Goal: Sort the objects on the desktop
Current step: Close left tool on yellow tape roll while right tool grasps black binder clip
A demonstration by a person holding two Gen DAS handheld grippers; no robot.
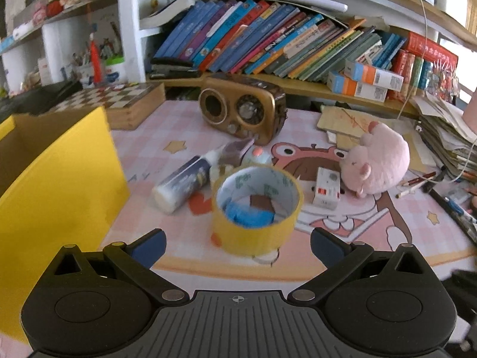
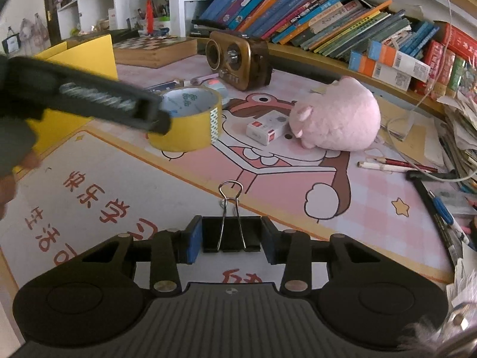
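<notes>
On the pink desk mat [image 2: 372, 188], the right gripper [image 2: 232, 240] is clamping a black binder clip [image 2: 232, 232], while the left gripper [image 1: 238, 243] is gaping wide before the yellow tape roll [image 1: 256, 208]. Next, probably: close on the tape, then carry it to the yellow box [image 1: 59, 179].

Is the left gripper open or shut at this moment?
Open. The left gripper has its blue pads spread wide, and the yellow tape roll stands ahead of them, not gripped.

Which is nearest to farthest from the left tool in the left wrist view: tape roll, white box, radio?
From the left tool:
1. Tape roll, just ahead, centre.
2. White box, beyond it to the right, beside the pink plush.
3. Radio, at the back near the bookshelf.
</notes>
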